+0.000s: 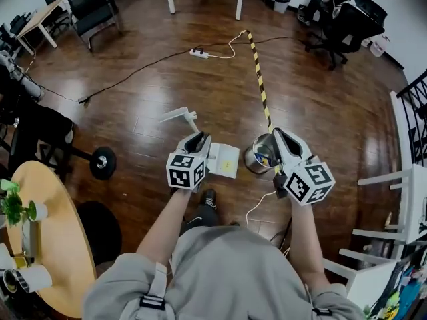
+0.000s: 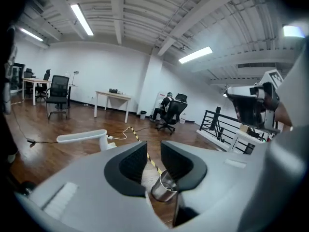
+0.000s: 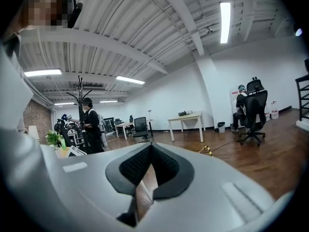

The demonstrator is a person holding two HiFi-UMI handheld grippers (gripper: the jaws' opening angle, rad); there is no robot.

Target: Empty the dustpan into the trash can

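Nearest in the head view, the person's grey sleeves reach forward over the wooden floor [image 1: 133, 119]. At their left stands a round wooden counter [image 1: 63, 245] carrying a small potted plant [image 1: 12, 205].

The left tool [image 1: 198, 139] is held low over the floor. In the left gripper view [image 2: 153, 151] its jaws stand slightly parted with nothing between them; only floor and the trash can show through the gap. The right tool [image 1: 280, 135] is held beside it. In the right gripper view [image 3: 150, 149] its jaw tips meet and hold nothing.

The white dustpan [image 1: 225, 160] sits on the floor between the two tools, just beyond the left one. Whether that tool touches it I cannot tell. Its long handle [image 2: 82, 137] lies to the left, apart from the jaws. The trash can [image 1: 257, 160], a shiny metal cylinder [image 2: 163, 187], stands upright just to the right of the dustpan and partly under the right tool.

A yellow-and-black striped strip [image 1: 259, 85] runs away from the can across the floor. Farther off a white power strip [image 1: 199, 53] lies with its cables. At the back are white tables, a black office chair [image 1: 93, 5] and a seated person [image 1: 337, 9].
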